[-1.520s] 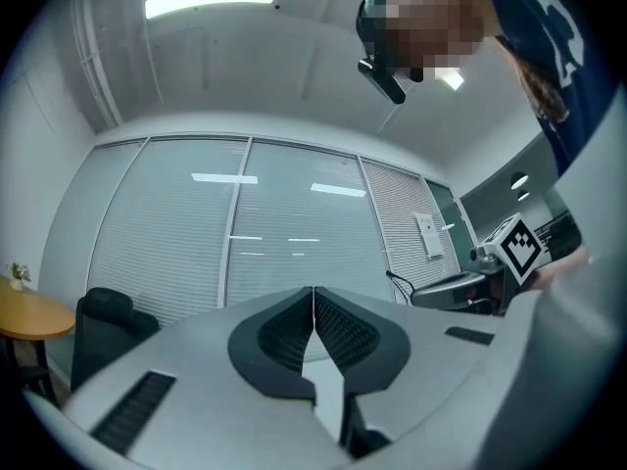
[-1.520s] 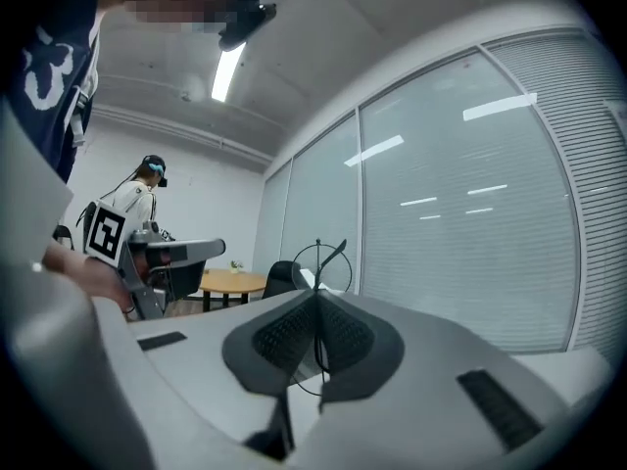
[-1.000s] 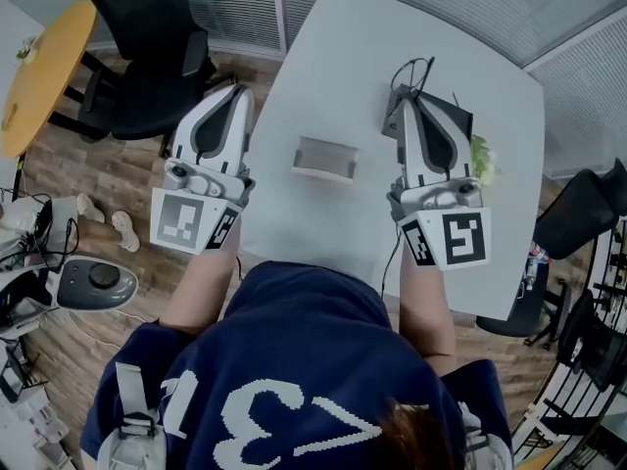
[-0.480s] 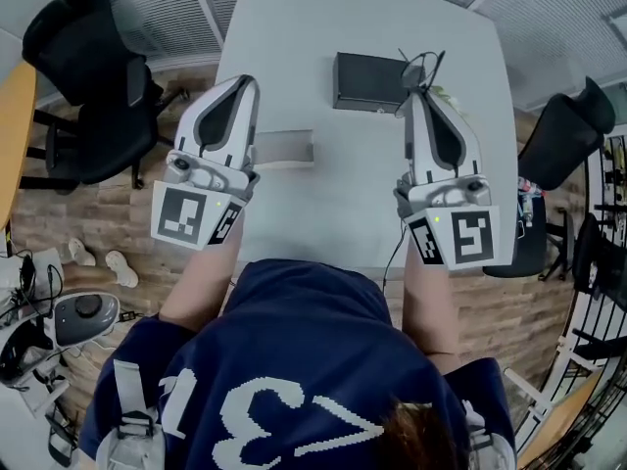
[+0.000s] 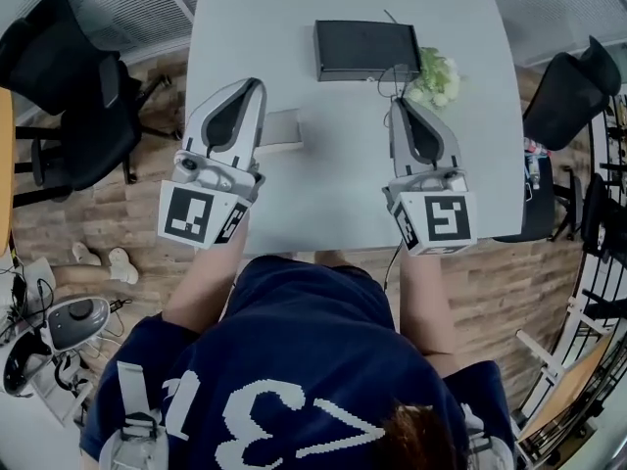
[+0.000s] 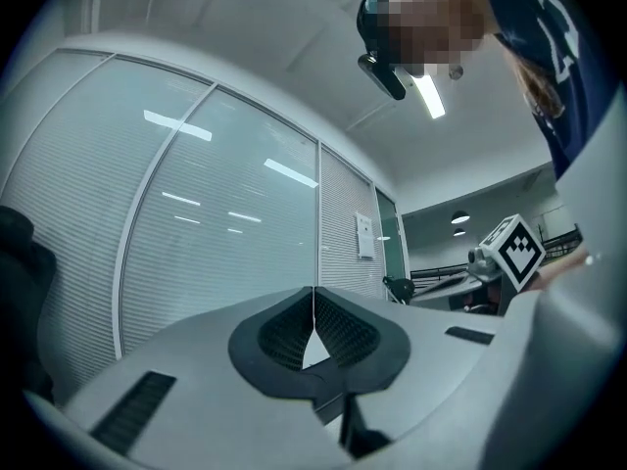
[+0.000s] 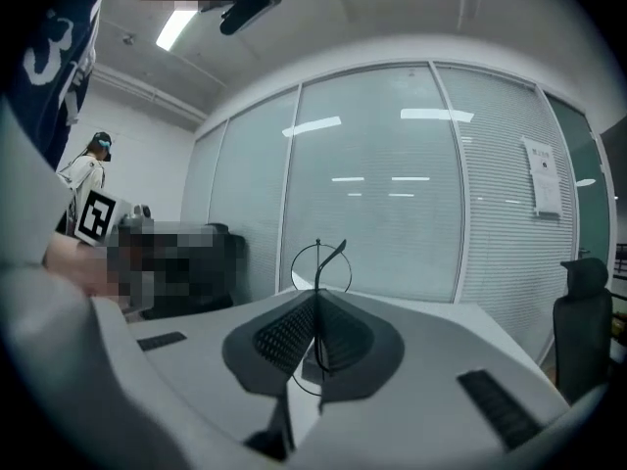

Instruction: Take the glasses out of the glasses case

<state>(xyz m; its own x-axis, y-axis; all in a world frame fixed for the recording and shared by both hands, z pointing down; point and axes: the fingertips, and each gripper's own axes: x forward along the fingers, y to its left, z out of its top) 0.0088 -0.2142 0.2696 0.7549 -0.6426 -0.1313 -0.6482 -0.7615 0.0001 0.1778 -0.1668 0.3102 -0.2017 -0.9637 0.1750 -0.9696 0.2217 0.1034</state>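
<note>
— How far along is it?

— Done in the main, I judge. The right gripper [image 7: 316, 300] is clenched on the glasses [image 7: 318, 262], which stand up past its tips in the air, well clear of the case [image 5: 282, 128].

— And the case?

— It lies on the table [image 5: 323, 189], just beside the left gripper [image 5: 252, 86], which partly covers it from above. I cannot tell whether it is open or shut.

— Is the left gripper holding anything?

— No. Its own view shows the jaws pressed together with nothing between them, and it points out across the room.

— What do the glasses look like?

— Thin dark wire. One round rim shows above the jaws, with a curved piece rising over it. They are nipped edge-on, so the frame reads as little more than a line; the lenses are too faint to judge.

— What is left, then?

— Probably only setting the glasses down on the table.
</note>
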